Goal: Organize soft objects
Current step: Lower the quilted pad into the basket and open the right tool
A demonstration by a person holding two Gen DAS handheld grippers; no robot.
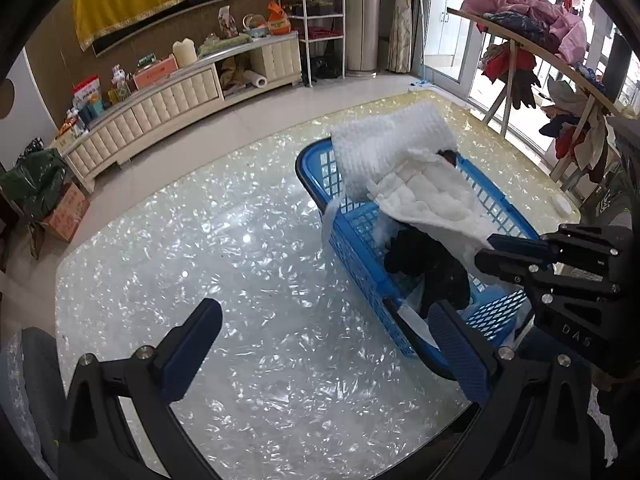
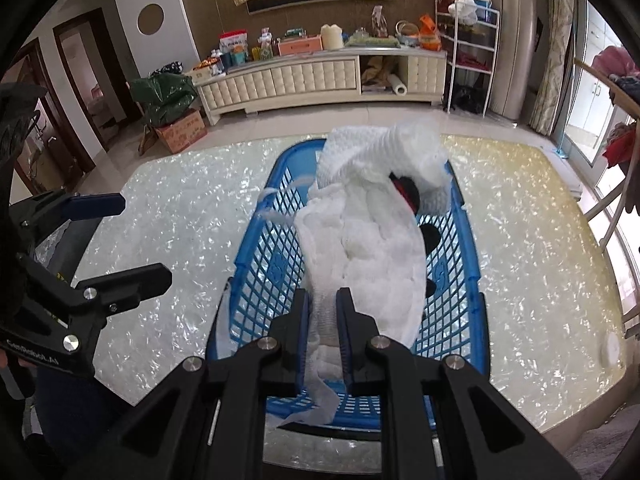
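Observation:
A blue plastic basket (image 2: 264, 280) (image 1: 360, 256) stands on a shiny pearl-patterned table. A white quilted cloth (image 2: 368, 248) (image 1: 432, 196) drapes over it, running up to a bunched white knitted piece at the far end. Dark items (image 1: 428, 264) lie under the cloth inside the basket. My right gripper (image 2: 322, 300) is shut on the near end of the white cloth, over the basket's near half; it also shows in the left wrist view (image 1: 486, 250). My left gripper (image 1: 326, 316) (image 2: 146, 240) stands open with nothing between its fingers, over the table just left of the basket.
A long cream cabinet (image 2: 320, 72) loaded with boxes and bottles stands against the far wall. A wooden rack (image 1: 552, 56) hung with clothes is on the right. A cardboard box (image 2: 182, 130) and a green bag sit on the floor at left. The table (image 1: 180, 248) spreads left of the basket.

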